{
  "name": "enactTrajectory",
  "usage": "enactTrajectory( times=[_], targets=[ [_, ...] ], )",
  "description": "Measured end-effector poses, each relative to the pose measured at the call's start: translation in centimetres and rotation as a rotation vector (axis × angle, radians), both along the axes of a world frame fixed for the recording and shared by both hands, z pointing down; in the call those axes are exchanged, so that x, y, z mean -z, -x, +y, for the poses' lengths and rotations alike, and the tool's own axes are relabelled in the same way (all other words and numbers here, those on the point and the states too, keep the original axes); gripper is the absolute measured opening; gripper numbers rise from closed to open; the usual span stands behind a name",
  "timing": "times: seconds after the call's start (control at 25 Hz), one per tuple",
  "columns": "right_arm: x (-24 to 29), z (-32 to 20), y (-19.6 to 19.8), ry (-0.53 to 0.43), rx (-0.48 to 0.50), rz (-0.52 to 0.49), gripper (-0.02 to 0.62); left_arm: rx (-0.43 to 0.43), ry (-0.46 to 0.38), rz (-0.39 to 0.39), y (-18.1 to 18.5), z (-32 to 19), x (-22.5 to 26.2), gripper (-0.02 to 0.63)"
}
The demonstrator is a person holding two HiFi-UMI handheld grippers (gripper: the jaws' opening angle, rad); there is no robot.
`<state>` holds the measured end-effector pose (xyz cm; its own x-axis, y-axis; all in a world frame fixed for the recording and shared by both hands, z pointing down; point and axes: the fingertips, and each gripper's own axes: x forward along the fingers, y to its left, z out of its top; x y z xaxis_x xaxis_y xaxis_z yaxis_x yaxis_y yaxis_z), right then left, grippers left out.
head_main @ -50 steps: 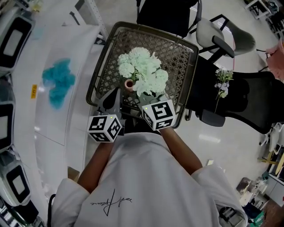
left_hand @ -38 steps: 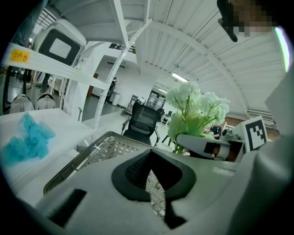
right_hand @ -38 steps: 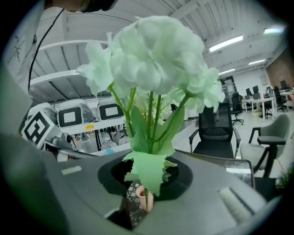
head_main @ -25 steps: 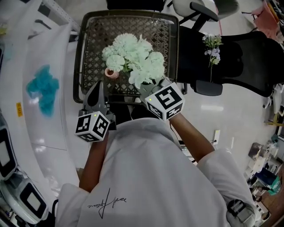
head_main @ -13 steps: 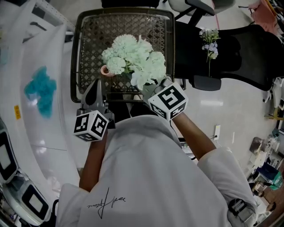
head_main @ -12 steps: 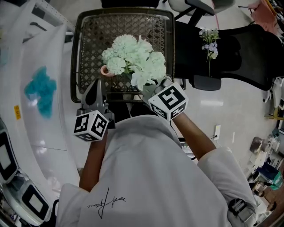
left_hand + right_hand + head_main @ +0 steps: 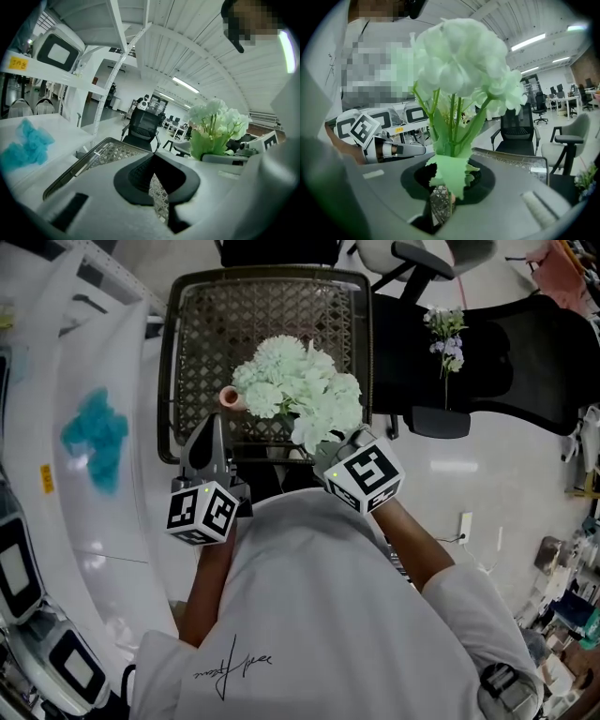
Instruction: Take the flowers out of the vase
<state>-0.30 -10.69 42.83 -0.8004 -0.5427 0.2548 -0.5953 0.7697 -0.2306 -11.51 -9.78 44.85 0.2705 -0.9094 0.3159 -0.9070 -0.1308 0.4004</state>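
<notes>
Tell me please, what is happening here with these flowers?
A person works with two handheld grippers over a mesh table. The right gripper is shut on the stems of the pale green flowers, having just tightened slightly. The small pink vase stands beside them on the table. The left gripper is shut and empty.

Bright overhead light; fisheye edges, seemingly soft.
</notes>
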Motion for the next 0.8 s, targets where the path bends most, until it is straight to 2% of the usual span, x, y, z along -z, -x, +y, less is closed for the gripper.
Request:
enactTrajectory(
  times=[0.52, 0.8],
  targets=[
    [0.9, 1.0, -0.9, -0.005, -0.008, -0.017, 0.067, -0.010, -0.059, -0.068, -1.4, 0.6, 1.7, 0.002],
    [1.0, 1.9, -1.1, 0.010, -0.024, -0.006, 0.067, -0.004, -0.051, -0.008, -1.2, 0.7, 2.1, 0.002]
  ],
)
